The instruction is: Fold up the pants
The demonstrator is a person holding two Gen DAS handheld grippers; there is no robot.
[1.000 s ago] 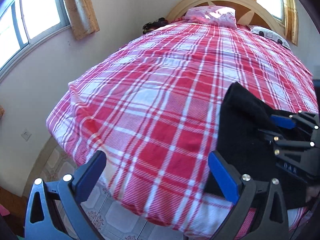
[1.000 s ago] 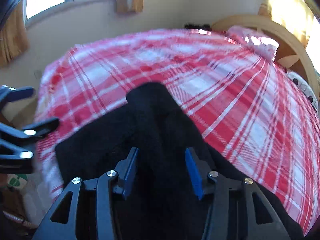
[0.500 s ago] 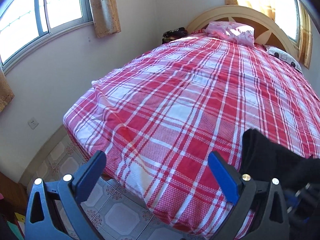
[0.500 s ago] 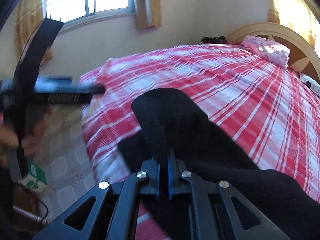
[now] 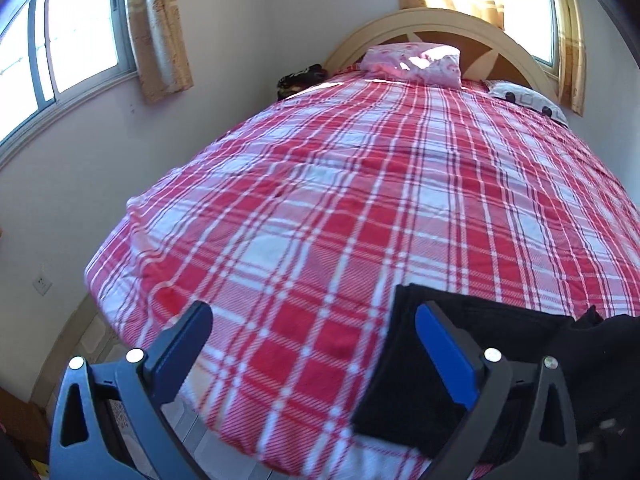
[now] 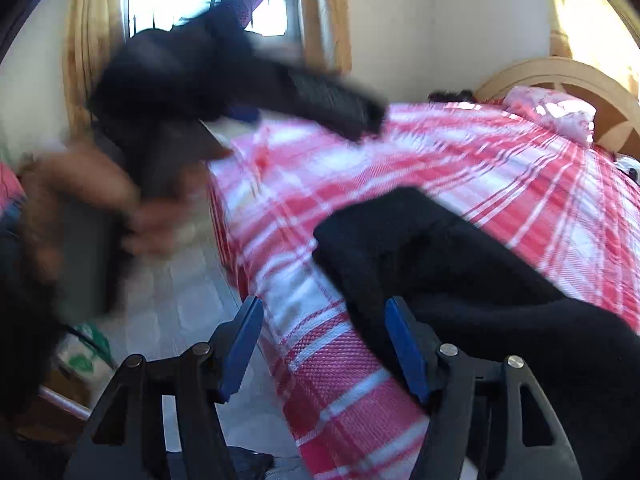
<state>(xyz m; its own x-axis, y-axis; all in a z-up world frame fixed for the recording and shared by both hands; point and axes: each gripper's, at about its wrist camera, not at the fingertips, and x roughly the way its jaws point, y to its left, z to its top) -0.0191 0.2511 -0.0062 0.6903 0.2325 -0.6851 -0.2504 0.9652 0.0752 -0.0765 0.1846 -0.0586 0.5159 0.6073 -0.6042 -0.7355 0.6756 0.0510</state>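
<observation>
The black pants [image 5: 472, 332] lie folded near the foot edge of the bed, on the red plaid sheet [image 5: 320, 208]. My left gripper [image 5: 312, 344] hovers open over the sheet. Its right finger [image 5: 444, 356] overlaps the pants' left edge in the picture, and only sheet shows between the pads. In the right wrist view the pants [image 6: 440, 256] sit just right of my right gripper [image 6: 322, 346]. Its jaws are opening with only the bed edge between them, and no cloth is held. A blurred hand [image 6: 80, 200] carries the left tool's black frame [image 6: 192, 76] at upper left.
Pink pillow [image 5: 416, 60] and wooden headboard [image 5: 492, 32] stand at the far end. A wall with a window [image 5: 72, 32] and curtains runs along the bed's left side. Tiled floor [image 6: 188, 280] lies below the foot edge, with a green-printed box [image 6: 84, 352] on it.
My right gripper was shut on the pants' fold half a second ago; now it has let go, opened and slid left. The left gripper rose, and the pants now show by its right finger.
</observation>
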